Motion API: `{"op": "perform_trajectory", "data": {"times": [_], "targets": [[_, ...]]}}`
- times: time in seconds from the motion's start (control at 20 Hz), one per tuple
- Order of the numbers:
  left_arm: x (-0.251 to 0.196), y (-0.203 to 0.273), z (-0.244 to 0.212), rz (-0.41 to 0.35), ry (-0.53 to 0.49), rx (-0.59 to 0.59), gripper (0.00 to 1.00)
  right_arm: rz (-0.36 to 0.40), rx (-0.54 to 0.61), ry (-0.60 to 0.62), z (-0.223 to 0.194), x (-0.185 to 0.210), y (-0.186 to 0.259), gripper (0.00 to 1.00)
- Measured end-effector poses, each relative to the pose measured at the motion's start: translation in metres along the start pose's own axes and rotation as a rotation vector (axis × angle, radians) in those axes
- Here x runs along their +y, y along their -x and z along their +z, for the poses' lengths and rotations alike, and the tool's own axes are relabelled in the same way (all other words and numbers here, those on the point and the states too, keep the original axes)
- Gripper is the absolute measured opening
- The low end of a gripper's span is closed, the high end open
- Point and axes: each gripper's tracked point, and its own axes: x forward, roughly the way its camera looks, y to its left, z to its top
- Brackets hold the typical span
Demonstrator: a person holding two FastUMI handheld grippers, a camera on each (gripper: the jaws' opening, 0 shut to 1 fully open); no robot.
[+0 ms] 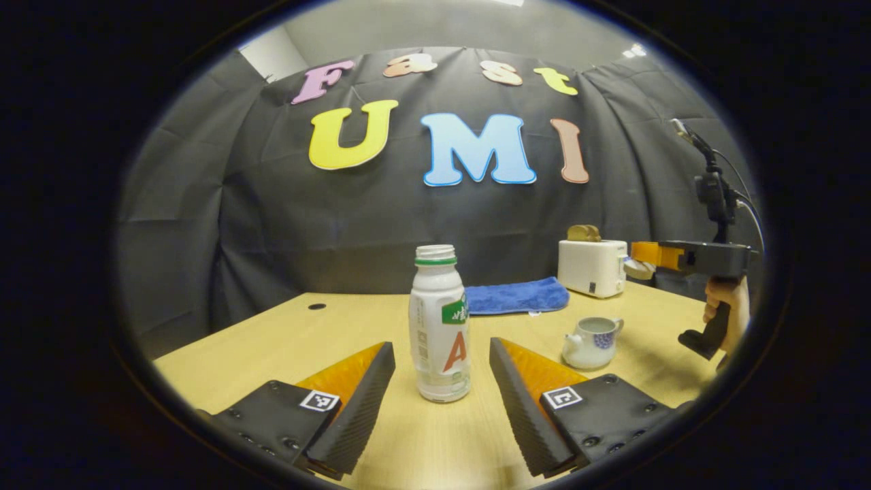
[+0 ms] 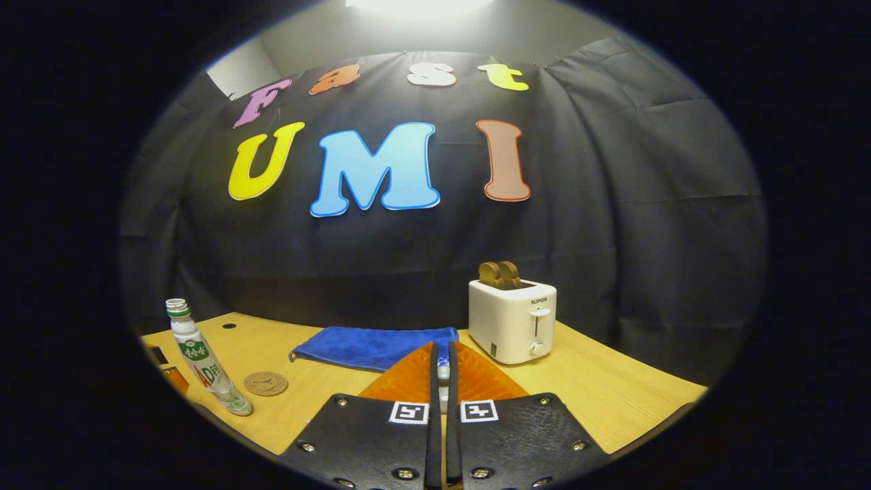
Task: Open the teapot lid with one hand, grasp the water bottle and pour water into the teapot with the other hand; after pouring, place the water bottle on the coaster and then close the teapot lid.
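Left gripper (image 1: 442,381): jaws wide open, low over the table (image 1: 258,333) near its front edge. Water bottle (image 1: 440,323) stands upright between the fingers with a gap on each side, neither touching it. Bottle has no cap, a green neck ring and a white label.

Past the bottle, toward the right edge of the table: teapot (image 1: 590,342), white with a blue pattern, top open, sitting on the table, well apart from the bottle. Behind it a blue towel (image 1: 517,297) lies flat near the back edge, and a white toaster (image 1: 592,267) with toast in its slots sits to the towel's right.

Right gripper (image 1: 639,267) in the left gripper view: held up in the air by a hand (image 1: 728,306) over the right edge of the table, higher than the teapot, with the lid (image 1: 638,269) at its tip.

Right gripper (image 2: 441,373) in its own view: fingers nearly together, pinched on the small white lid (image 2: 443,372) between them. Beyond the tips: towel (image 2: 374,346) straight ahead, toaster (image 2: 512,320) right of it near the back edge. Far left: bottle (image 2: 204,361), and just to its right a round brown coaster (image 2: 266,384) lies flat on the table (image 2: 612,388), not touching the bottle.
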Motion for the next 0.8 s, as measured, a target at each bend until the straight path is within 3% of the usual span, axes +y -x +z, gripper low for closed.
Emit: {"op": "perform_trajectory", "data": {"times": [0.1, 0.5, 0.8], "targets": [[0.002, -0.008, -0.002, 0.014, -0.019, 0.011, 0.99, -0.009, -0.001, 0.003, -0.004, -0.010, -0.002, 0.03], [-0.008, -0.050, -0.016, 0.002, -0.032, 0.056, 0.99, -0.070, -0.051, -0.010, -0.009, -0.040, -0.002, 0.03], [0.004, -0.073, -0.026, 0.038, -0.026, 0.086, 1.00, -0.097, -0.036, -0.038, -0.018, -0.056, 0.002, 0.03]]}}
